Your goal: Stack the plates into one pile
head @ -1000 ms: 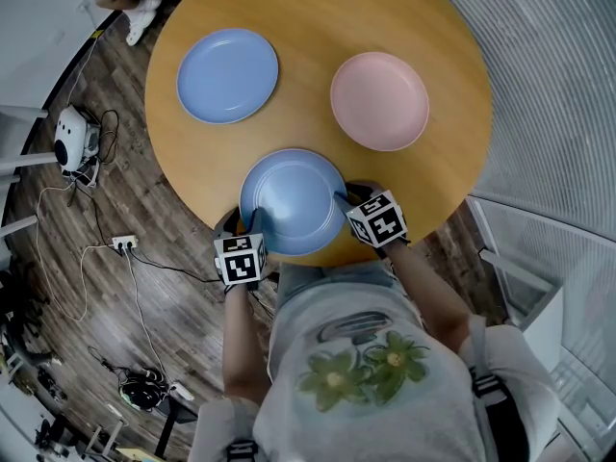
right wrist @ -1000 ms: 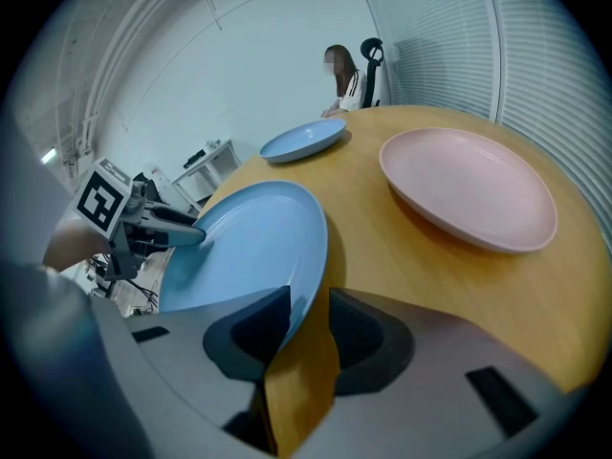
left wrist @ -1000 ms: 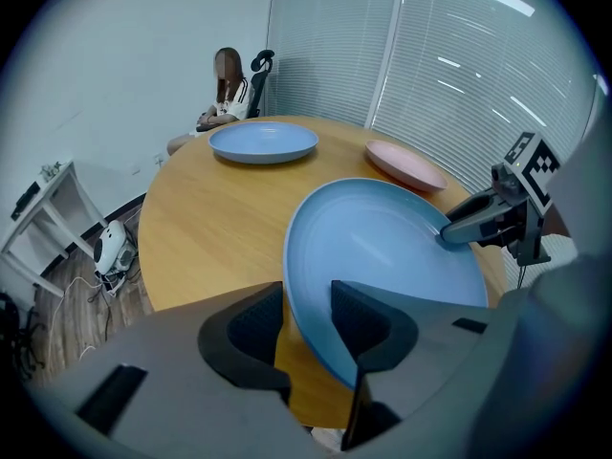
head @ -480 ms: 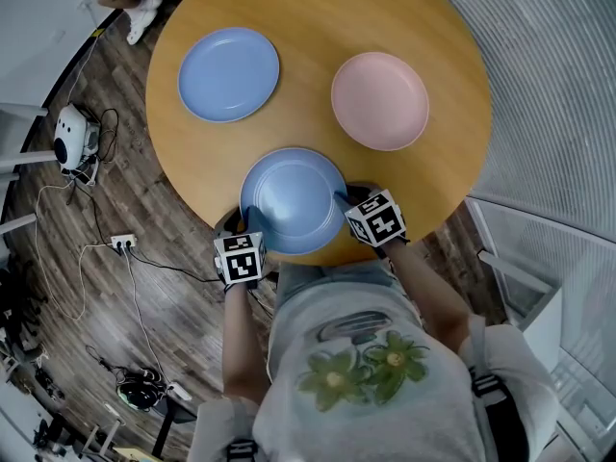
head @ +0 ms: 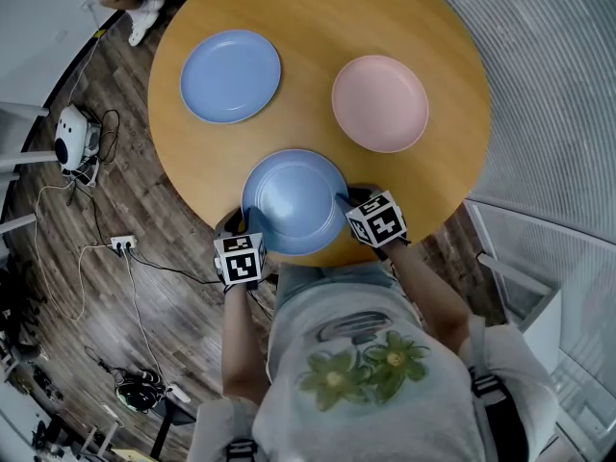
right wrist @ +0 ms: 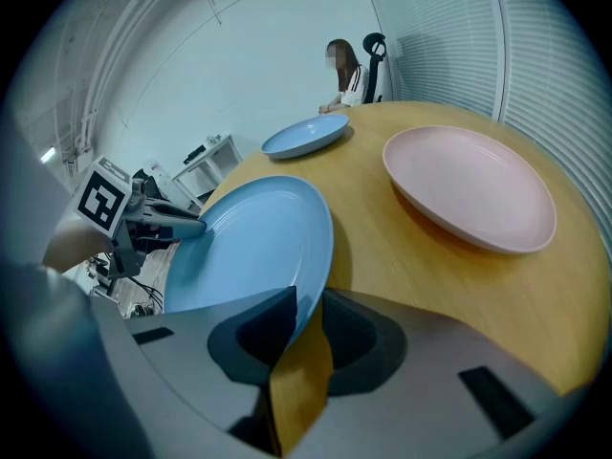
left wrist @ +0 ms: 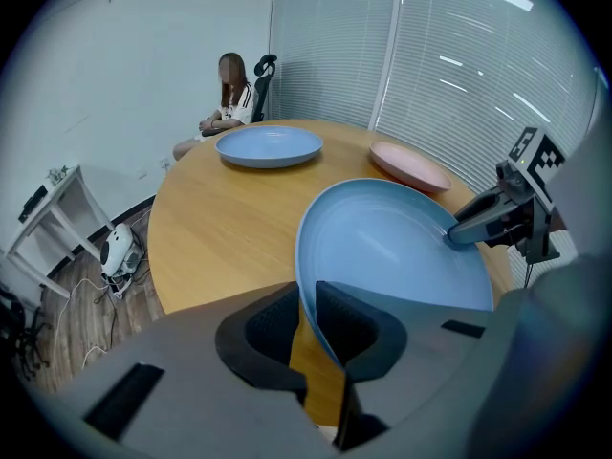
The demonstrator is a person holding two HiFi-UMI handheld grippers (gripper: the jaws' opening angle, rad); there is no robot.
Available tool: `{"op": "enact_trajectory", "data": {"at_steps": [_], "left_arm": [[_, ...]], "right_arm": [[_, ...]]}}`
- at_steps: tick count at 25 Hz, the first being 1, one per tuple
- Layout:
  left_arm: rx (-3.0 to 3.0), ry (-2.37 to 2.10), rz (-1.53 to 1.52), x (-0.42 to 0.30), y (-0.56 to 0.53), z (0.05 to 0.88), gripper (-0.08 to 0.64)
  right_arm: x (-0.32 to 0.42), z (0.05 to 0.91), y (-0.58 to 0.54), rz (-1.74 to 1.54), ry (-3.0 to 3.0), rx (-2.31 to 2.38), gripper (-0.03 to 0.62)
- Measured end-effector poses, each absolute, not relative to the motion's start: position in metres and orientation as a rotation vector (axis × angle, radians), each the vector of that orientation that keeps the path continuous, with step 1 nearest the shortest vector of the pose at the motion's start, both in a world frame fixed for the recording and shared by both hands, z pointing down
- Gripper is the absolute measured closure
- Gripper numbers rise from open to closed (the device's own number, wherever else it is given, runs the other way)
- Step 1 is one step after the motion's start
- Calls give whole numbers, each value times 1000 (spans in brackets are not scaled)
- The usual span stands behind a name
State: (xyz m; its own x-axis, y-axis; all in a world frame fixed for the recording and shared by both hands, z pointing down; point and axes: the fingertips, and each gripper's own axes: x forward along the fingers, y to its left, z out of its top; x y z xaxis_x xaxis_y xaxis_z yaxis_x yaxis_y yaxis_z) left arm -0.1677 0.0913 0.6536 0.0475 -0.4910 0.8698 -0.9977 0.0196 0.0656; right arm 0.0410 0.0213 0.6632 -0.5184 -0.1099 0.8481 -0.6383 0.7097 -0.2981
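Two just-closing tools, left (left wrist: 308,299) and right (right wrist: 311,304), on blue plate (head: 294,200) rim

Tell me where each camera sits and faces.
Head view: head-mounted, facing steeply down at the round wooden table; torso, left claw, right claw show.
Left gripper view: on the left claw, facing across the table; jaws just closed further on the near round blue plate.
Right gripper view: on the right claw, likewise, opposite side.
Gripper views share that plate.
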Motion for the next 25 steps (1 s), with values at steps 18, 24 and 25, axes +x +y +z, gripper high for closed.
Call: {"op": "enact_trajectory", "data": {"at_steps": [18, 24, 25], "left_arm": [[1613, -1625, 743, -174, 72, 615, 504], [1636, -1668, 718, -183, 57, 591, 505], [1644, -1678, 714, -184, 55, 589, 505]], "right_arm": [[37, 632, 7, 768, -2048, 584, 500], [27, 612, -12, 733, -2066, 595, 502], [26, 609, -16, 723, -2069, 600, 503]]}}
